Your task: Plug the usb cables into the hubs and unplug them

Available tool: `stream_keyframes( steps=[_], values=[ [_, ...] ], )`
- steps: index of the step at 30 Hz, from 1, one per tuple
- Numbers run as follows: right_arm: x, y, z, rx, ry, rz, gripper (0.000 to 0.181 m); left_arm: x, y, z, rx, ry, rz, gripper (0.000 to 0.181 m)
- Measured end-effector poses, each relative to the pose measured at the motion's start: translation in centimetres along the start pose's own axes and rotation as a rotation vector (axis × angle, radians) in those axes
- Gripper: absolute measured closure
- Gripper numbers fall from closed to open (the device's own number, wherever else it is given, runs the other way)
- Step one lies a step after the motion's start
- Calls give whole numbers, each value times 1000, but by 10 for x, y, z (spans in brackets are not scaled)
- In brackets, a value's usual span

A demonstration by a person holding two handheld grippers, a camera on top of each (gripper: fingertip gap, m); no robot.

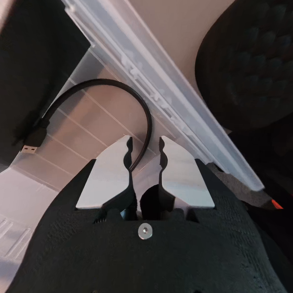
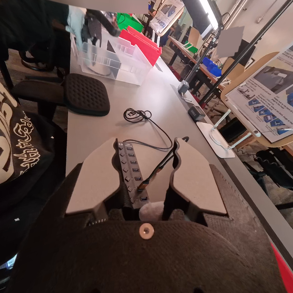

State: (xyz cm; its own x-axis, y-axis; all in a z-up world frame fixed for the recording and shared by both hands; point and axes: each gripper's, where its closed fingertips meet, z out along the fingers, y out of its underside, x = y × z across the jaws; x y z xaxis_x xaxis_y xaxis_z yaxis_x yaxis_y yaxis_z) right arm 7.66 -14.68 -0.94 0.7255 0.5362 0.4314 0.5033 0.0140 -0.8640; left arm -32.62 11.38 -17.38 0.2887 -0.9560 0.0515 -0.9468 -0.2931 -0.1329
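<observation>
In the right wrist view a long black USB hub (image 2: 129, 166) with several ports lies on the grey table (image 2: 95, 131). A black cable with a copper plug (image 2: 142, 185) sits in one of its near ports. My right gripper (image 2: 146, 141) is open, with a finger on each side of the hub. The hub's own lead ends in a loose coil (image 2: 136, 114). My left gripper (image 1: 145, 138) is open over a clear plastic bin (image 1: 142, 66). A short black USB cable (image 1: 111, 83) arcs from between its fingers to a plug (image 1: 31, 141) at the left. The left gripper (image 2: 93, 30) shows blurred over that bin.
A black padded case (image 2: 86, 93) lies by the table's left edge. Red bins (image 2: 139, 41) stand behind the clear bin (image 2: 126, 63). Two small chargers (image 2: 196, 112) and a white stand base (image 2: 218, 147) line the right edge. A person in dark clothing (image 2: 23, 142) is at the left. The left gripper's tips are roughly 50 cm from the right gripper's. From the left gripper's tips to the black padded case (image 2: 86, 93) is close to 20 cm.
</observation>
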Motion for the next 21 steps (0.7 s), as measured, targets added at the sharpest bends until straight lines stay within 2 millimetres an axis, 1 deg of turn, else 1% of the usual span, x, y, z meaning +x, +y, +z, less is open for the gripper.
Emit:
stream_keyframes(
  steps=[2,3,5,6,7,9,10,12,14,16,19,21],
  values=[
    [1,-3,-3,22,5,4,116,-4,5,7,-63,-36,2,151],
    [2,-3,-3,26,10,4,116,-8,1,8,-53,-77,6,151],
    [4,-3,-5,22,20,3,117,-6,0,8,-60,-76,-9,155],
    [4,-3,-5,22,23,1,117,-4,-1,8,-52,-71,-1,163],
    [3,-3,-5,23,21,-1,117,-6,-2,8,-40,-92,12,174],
    [2,-3,-5,20,19,-4,117,-16,3,6,-63,-183,34,176],
    [2,-3,-5,17,21,-7,117,-17,5,6,-60,-201,40,176],
    [1,-3,-5,15,25,-12,118,-14,-3,0,43,-201,35,176],
    [1,-5,-6,23,28,-14,118,-16,-10,-18,173,-232,4,176],
    [2,-7,-6,32,39,-18,120,-20,-18,-47,333,-306,-30,176],
    [1,-8,-4,35,33,-22,121,-23,-33,-103,650,-401,-76,176],
    [0,-8,-1,35,28,-24,121,-19,-41,-142,875,-443,-92,177]
  ],
)
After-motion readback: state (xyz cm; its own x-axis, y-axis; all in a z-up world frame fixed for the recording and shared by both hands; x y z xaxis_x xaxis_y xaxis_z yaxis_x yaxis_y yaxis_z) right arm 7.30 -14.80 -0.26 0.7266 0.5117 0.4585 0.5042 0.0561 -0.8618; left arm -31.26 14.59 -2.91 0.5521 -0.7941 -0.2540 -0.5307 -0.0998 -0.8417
